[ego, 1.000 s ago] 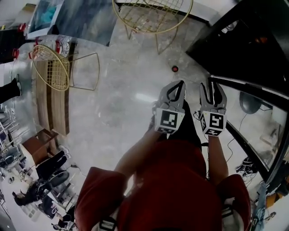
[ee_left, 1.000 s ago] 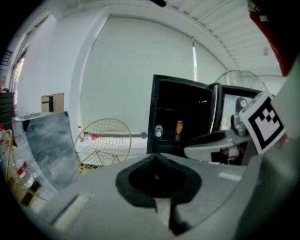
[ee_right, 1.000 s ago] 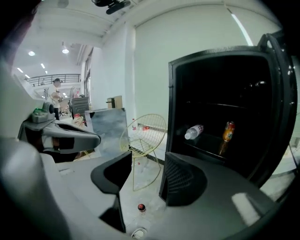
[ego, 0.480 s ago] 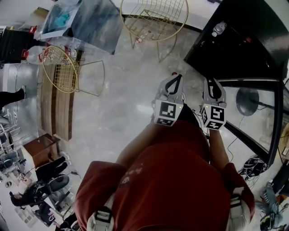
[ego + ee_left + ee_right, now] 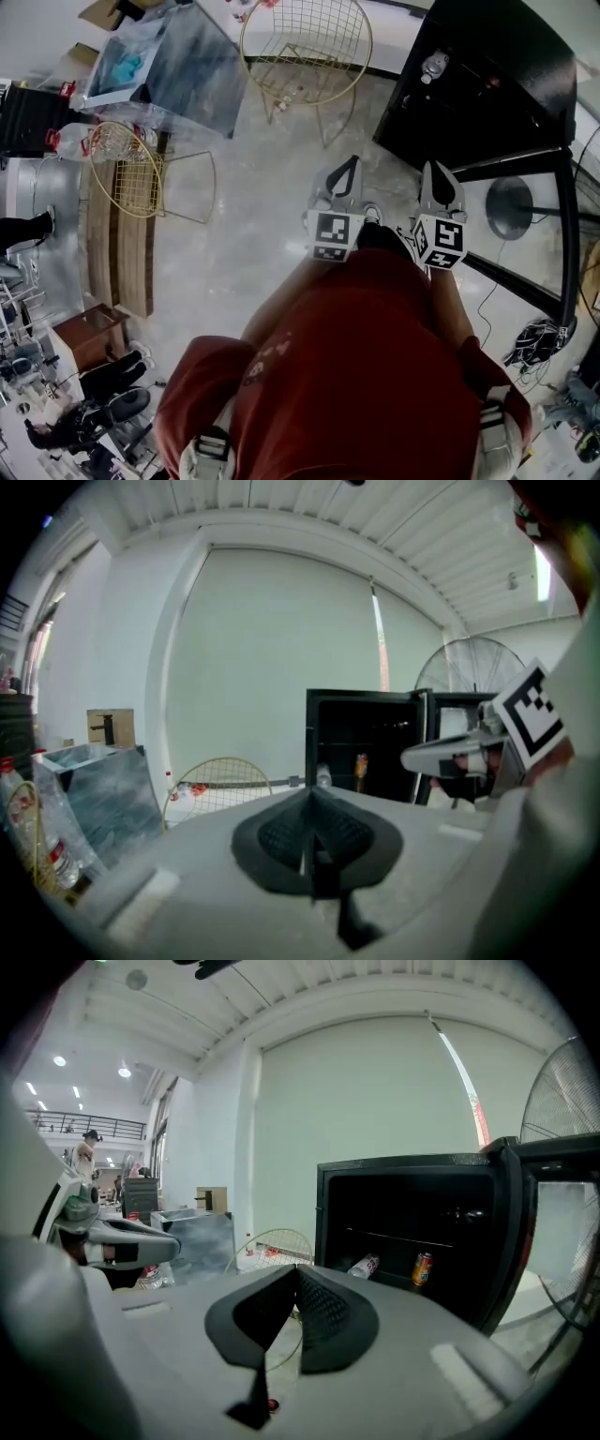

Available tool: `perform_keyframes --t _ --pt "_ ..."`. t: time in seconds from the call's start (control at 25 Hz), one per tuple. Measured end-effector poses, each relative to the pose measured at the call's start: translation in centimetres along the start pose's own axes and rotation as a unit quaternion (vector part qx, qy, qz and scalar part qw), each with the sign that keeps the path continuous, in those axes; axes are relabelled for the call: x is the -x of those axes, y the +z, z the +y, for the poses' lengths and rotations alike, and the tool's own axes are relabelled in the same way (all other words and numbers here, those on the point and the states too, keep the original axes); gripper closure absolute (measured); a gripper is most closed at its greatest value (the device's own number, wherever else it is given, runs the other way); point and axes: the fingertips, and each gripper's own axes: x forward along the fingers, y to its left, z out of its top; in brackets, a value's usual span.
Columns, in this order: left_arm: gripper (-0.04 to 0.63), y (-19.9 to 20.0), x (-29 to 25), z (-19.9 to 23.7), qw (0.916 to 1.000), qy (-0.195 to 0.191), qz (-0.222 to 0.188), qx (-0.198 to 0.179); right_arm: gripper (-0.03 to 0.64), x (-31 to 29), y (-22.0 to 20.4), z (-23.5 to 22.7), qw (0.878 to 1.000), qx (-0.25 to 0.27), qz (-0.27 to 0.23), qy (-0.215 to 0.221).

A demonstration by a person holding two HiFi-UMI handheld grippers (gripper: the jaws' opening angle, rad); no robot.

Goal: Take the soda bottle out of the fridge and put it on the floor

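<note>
The black fridge [image 5: 487,84] stands open at the top right of the head view. On its shelf lies a clear soda bottle [image 5: 434,64] with a red label, on its side [image 5: 362,1265], next to an upright orange can [image 5: 422,1269]. From the left gripper view the bottle [image 5: 322,777] and can [image 5: 361,766] sit deep in the dark interior. Both grippers hang in the air in front of the person, short of the fridge. My left gripper [image 5: 345,176] is shut and empty, pads together [image 5: 309,797]. My right gripper [image 5: 439,176] is shut on nothing [image 5: 296,1277].
The fridge's glass door [image 5: 553,1232] is swung open at the right, a floor fan [image 5: 511,206] behind it. A gold wire chair [image 5: 305,42] stands just left of the fridge, another [image 5: 141,173] farther left by a wooden bench. A small red cap [image 5: 272,1404] lies on the floor.
The right gripper's jaws have closed from wide open. Both grippers have moved forward toward the fridge, and the view now takes in more of its interior.
</note>
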Motion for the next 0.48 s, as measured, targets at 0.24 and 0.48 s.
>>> perform_keyframes --t 0.24,0.48 --pt "0.595 1.1 0.5 0.6 0.9999 0.004 -0.014 -0.008 0.615 0.2 0.3 0.5 1.0 0.011 0.002 0.012" --pt "0.595 1.6 1.2 0.7 0.9997 0.005 -0.02 -0.01 0.615 0.7 0.8 0.4 1.0 0.012 -0.005 0.007"
